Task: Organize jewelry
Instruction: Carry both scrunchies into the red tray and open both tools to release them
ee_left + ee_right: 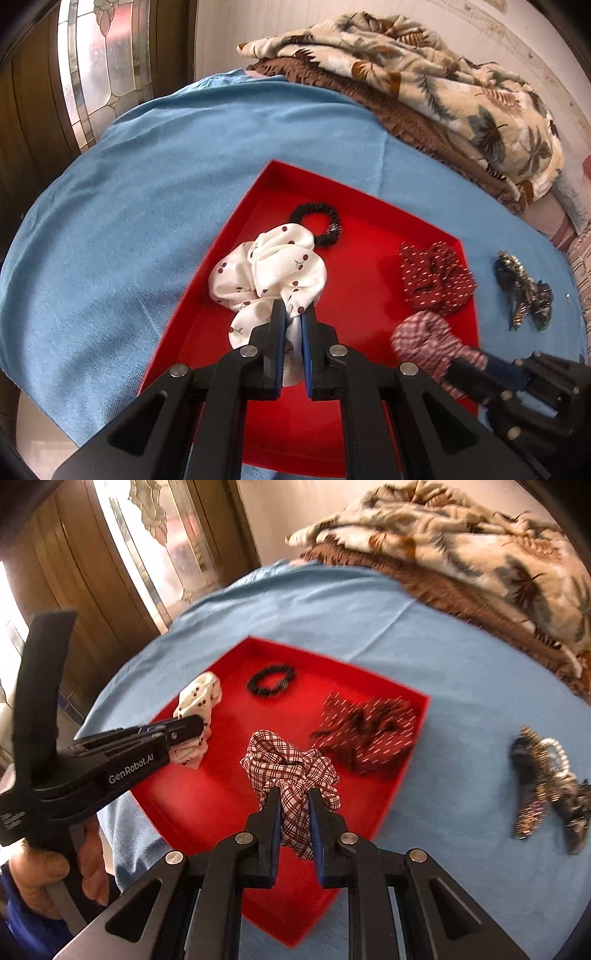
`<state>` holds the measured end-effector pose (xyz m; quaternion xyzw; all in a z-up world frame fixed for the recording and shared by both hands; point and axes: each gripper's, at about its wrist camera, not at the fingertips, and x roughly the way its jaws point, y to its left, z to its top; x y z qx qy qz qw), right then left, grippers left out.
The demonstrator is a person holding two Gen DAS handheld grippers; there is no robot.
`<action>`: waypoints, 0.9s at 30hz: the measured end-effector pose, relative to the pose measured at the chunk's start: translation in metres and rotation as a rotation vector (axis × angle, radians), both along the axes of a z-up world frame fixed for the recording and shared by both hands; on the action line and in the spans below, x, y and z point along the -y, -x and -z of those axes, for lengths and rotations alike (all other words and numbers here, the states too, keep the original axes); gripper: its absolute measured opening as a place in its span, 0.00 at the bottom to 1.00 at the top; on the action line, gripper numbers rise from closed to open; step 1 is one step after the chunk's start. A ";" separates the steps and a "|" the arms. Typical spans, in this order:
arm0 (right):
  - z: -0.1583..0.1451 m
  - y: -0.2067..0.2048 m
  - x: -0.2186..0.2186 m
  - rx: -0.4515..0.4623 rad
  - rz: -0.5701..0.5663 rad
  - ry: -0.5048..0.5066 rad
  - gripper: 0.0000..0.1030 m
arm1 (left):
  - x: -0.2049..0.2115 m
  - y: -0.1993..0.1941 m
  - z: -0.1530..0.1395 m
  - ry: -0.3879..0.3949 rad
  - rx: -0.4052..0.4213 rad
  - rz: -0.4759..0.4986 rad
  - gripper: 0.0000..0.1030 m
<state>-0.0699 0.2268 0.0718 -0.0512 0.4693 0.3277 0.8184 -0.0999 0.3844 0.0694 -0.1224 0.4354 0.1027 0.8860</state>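
Observation:
A red tray (369, 221) (192, 797) lies on a blue cloth. My left gripper (293, 312) is shut on a white cherry-print scrunchie (269, 273) (199, 698) over the tray's left side. My right gripper (294, 794) (476, 365) is shut on a red-and-white plaid scrunchie (291, 771) (428, 339) over the tray's near middle. A black hair tie (317, 229) (271, 679) and a dark red dashed scrunchie (436, 277) (369, 727) lie in the tray. A dark beaded hair clip (524, 291) (546, 790) lies on the cloth, right of the tray.
The blue cloth (166, 184) (461, 672) covers a bed. Folded leaf-print and brown blankets (424, 85) (480, 554) are piled at the far right. A wooden door with stained glass (99, 66) stands at the far left.

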 end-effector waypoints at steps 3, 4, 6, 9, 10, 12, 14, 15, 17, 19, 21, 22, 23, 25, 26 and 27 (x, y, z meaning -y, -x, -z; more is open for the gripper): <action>0.010 0.003 -0.006 -0.016 -0.016 0.011 0.17 | -0.002 -0.001 0.004 -0.017 -0.013 -0.014 0.08; 0.013 0.004 -0.007 -0.015 -0.021 0.019 0.17 | -0.002 -0.001 0.005 -0.018 -0.016 -0.018 0.09; 0.015 0.006 -0.009 -0.012 -0.030 0.029 0.17 | -0.003 -0.002 0.006 -0.017 -0.020 -0.029 0.09; 0.016 0.009 -0.011 0.007 -0.041 0.048 0.17 | -0.006 -0.001 0.006 -0.006 -0.015 -0.043 0.10; 0.016 0.010 -0.011 0.011 -0.043 0.050 0.17 | -0.006 -0.001 0.005 0.000 -0.010 -0.042 0.11; 0.015 0.013 -0.010 0.012 -0.043 0.049 0.17 | -0.005 0.000 0.004 0.001 -0.003 -0.040 0.15; 0.015 0.014 -0.009 0.008 -0.040 0.044 0.17 | -0.006 0.002 0.002 0.003 0.005 -0.043 0.20; 0.015 0.015 -0.008 0.007 -0.040 0.042 0.19 | -0.007 0.002 0.002 0.005 0.008 -0.045 0.24; 0.013 0.017 -0.007 0.010 -0.038 0.038 0.24 | -0.008 0.004 -0.001 0.016 0.025 -0.054 0.33; 0.011 0.020 -0.004 0.016 -0.036 0.031 0.32 | -0.010 0.006 -0.004 0.023 0.041 -0.063 0.42; 0.009 0.023 -0.002 0.029 -0.037 0.037 0.34 | -0.011 0.008 -0.006 0.035 0.056 -0.066 0.43; 0.008 0.025 -0.001 0.039 -0.038 0.041 0.34 | -0.012 0.009 -0.007 0.040 0.061 -0.066 0.43; 0.006 0.027 0.000 0.046 -0.039 0.043 0.34 | -0.012 0.010 -0.008 0.043 0.065 -0.068 0.43; 0.003 0.031 0.004 0.060 -0.038 0.043 0.37 | -0.011 0.011 -0.008 0.041 0.068 -0.073 0.43; 0.002 0.033 0.006 0.065 -0.035 0.040 0.39 | -0.011 0.012 -0.008 0.040 0.069 -0.074 0.44; 0.000 0.034 0.008 0.069 -0.030 0.034 0.42 | -0.011 0.012 -0.008 0.041 0.070 -0.076 0.44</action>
